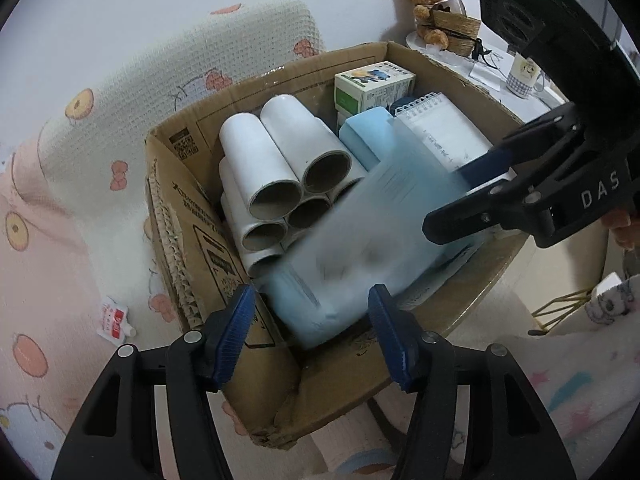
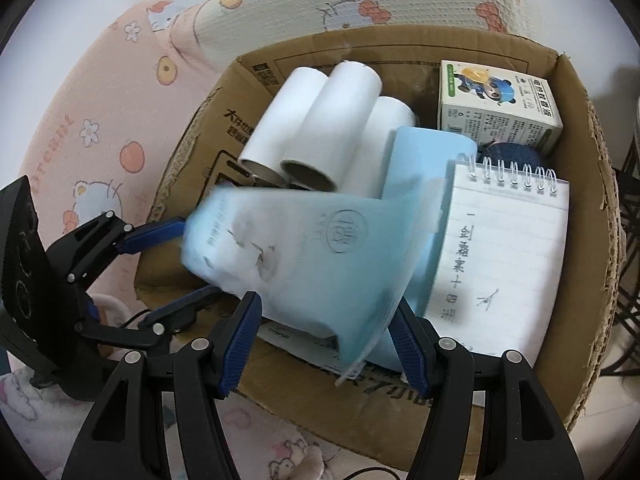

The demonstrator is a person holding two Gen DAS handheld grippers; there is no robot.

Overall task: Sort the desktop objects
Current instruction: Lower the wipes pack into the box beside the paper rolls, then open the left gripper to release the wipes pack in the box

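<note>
Well left of the left gripper, a small red-and-white sachet lies on cartoon-print bedding. Straight ahead of that claw sits an open cardboard box. In the box's left half, ahead and slightly left of the claw, white cardboard-core rolls are stacked with their open ends facing it.

The left claw's blue pads stand wide apart over the near box wall. The lower end of a light-blue pack, smeared by motion blur, sits between them, and a gap shows beside the left pad, so that claw does not clamp it.

Beyond the blurred pack a second light-blue pack lies in the box, and just right of it a spiral notepad with handwriting on it. A small green-and-white carton with a cartoon panda stands in the far right corner.

The right gripper reaches in from the right, with the pack's upper end between its fingers. In the right wrist view this claw is spread wide around the pack; whether its pads press on the pack cannot be told. Far right, beyond the box, are a teddy bear and a mug.
</note>
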